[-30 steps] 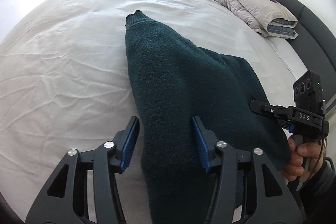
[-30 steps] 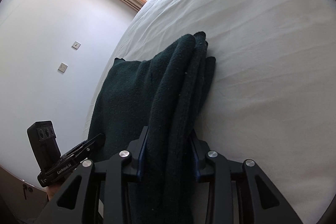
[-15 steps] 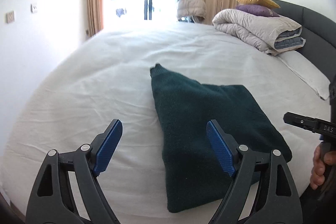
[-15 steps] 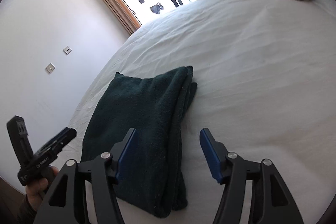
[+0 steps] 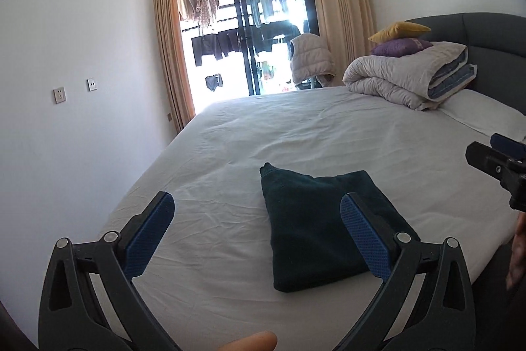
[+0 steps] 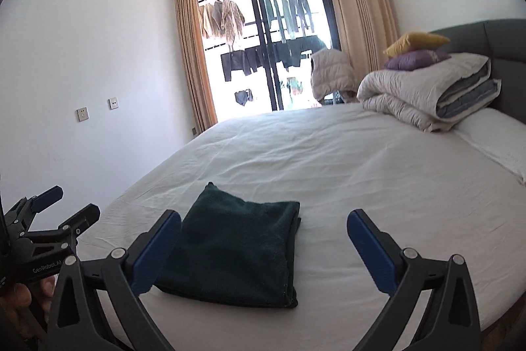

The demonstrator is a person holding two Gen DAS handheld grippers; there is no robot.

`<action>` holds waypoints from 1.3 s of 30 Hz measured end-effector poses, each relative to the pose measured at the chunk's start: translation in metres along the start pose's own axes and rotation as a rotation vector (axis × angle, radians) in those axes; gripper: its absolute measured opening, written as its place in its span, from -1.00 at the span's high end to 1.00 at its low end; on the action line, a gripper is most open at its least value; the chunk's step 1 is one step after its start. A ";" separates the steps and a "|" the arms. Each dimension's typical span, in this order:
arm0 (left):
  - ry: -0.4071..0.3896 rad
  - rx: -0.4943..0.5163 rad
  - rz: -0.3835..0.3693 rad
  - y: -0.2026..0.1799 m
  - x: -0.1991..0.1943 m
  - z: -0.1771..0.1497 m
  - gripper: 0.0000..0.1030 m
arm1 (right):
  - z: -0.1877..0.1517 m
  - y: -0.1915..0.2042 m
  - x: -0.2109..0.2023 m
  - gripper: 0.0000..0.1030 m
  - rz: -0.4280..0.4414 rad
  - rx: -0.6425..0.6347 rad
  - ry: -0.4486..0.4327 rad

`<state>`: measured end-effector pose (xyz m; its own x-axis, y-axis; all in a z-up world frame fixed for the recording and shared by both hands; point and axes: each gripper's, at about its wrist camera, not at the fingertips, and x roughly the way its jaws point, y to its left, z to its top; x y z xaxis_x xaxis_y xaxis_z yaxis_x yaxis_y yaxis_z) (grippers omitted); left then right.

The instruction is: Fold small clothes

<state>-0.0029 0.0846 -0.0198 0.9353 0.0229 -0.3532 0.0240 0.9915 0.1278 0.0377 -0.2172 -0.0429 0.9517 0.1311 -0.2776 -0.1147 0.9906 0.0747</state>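
Note:
A dark green folded garment (image 5: 315,219) lies flat on the white bed (image 5: 296,134) near its front edge; it also shows in the right wrist view (image 6: 236,245). My left gripper (image 5: 259,236) is open and empty, held back from and above the garment. My right gripper (image 6: 263,249) is open and empty too, also held back from it. The right gripper shows at the right edge of the left wrist view (image 5: 499,166). The left gripper shows at the left edge of the right wrist view (image 6: 49,219).
A folded grey duvet (image 5: 411,78) with a purple pillow (image 5: 399,46) and a yellow pillow (image 5: 399,30) sits at the bed's far right by the grey headboard (image 5: 493,48). A white pillow (image 5: 486,114) lies beside it. A white wall (image 5: 82,87) runs along the left.
Both grippers have let go of the garment, opened wide and pulled back and up. The garment now lies folded on the bed.

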 end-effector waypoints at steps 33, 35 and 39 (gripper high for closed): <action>0.358 -0.160 -0.031 0.014 0.068 -0.056 -1.00 | -0.044 0.013 0.025 -1.00 -0.095 0.017 0.327; 0.373 -0.160 -0.032 0.013 0.076 -0.060 -1.00 | -0.047 0.011 0.030 -1.00 -0.099 0.026 0.347; 0.402 -0.152 -0.031 0.011 0.087 -0.068 -1.00 | -0.053 0.010 0.038 -1.00 -0.101 0.027 0.375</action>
<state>0.0549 0.1059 -0.1119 0.7225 0.0107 -0.6913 -0.0302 0.9994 -0.0161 0.0576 -0.1999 -0.1034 0.7868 0.0429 -0.6157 -0.0130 0.9985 0.0529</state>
